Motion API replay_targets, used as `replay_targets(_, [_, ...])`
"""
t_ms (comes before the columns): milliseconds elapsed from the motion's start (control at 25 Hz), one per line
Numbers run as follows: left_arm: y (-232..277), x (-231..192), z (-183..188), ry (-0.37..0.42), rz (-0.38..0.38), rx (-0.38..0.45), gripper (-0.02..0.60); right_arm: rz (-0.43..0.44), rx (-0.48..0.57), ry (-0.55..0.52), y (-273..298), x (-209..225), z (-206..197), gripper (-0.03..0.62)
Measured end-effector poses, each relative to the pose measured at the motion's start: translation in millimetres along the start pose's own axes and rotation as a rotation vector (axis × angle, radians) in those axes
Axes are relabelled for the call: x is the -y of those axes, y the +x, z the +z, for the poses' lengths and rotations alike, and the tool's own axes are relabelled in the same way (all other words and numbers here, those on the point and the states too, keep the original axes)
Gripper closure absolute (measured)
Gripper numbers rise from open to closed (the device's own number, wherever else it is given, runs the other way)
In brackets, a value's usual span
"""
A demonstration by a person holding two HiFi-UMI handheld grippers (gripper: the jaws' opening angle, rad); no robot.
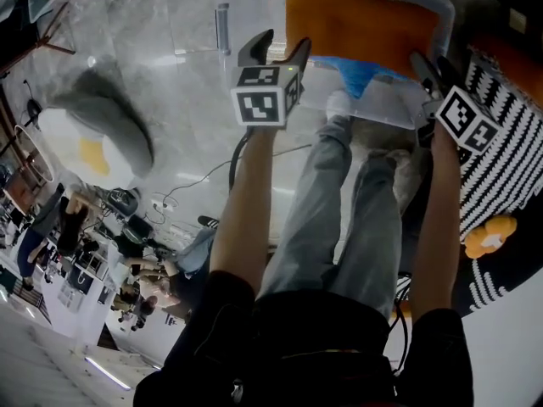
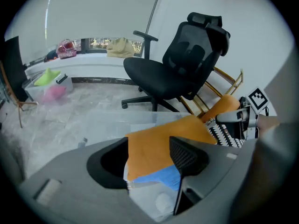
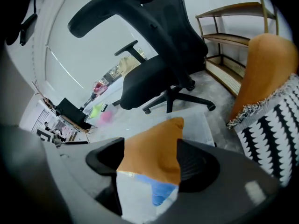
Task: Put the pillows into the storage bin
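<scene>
Left hand-held gripper hovers beside storage bin holding orange pillow, blue fabric.

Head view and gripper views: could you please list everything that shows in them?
storage bin: one, clear, ahead
orange pillow: one, orange, in the bin
blue item: one, blue, under that pillow
patterned pillow: one, black-and-white, right
plush pillow: one, grey-white, floor left
office chair: one, black, beyond bin
shelf: one, wooden, far right
left gripper: one, grey, open, bin's left corner
right gripper: one, grey, open, bin's right corner
legs: two, grey trousers, centre
</scene>
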State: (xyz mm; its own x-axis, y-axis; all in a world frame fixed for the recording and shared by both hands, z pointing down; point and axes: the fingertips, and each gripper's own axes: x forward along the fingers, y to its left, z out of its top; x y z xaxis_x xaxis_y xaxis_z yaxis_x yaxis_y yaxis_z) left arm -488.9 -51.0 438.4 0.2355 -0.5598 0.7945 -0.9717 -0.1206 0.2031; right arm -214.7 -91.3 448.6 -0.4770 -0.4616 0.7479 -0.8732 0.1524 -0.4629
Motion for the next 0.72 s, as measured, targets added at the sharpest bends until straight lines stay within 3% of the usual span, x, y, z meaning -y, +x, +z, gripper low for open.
replay_targets(240, [13.5, 45.4, -6.1, 0.045, -0.094, -0.035, 0.321, 0.05, -0.076, 0.02, -10.6, 9.0, -29.7, 0.254])
replay_targets(320, [18.7, 58.4, -12.6, 0.052, -0.13, -0.049, 0.358, 0.075, -0.1, 0.039, -13.4, 7.2, -41.3, 0.326])
replay_targets(400, [23.5, 71.8, -16.5, 0.056, -0.165, -0.063, 0.401, 0.056, -0.103, 0.024, -17.0, 11.9, -46.5, 0.49])
replay_targets(440, [26.1, 79.0, -17.2, 0.058, -0.183, -0.067, 0.421, 0.046, -0.1, 0.019, -18.5, 15.5, -47.2, 0.535])
replay_targets(640, [24.4, 105.0, -16.4, 0.083, -0.245, -0.055, 0.441, 0.053, -0.059, 0.058, -28.4, 19.2, -51.3, 0.591])
replay_targets(720, [24.9, 111.2, -7.0, 0.108, -0.252, -0.036, 0.52, 0.057, -0.036, 0.059, -30.1, 17.6, -49.5, 0.591])
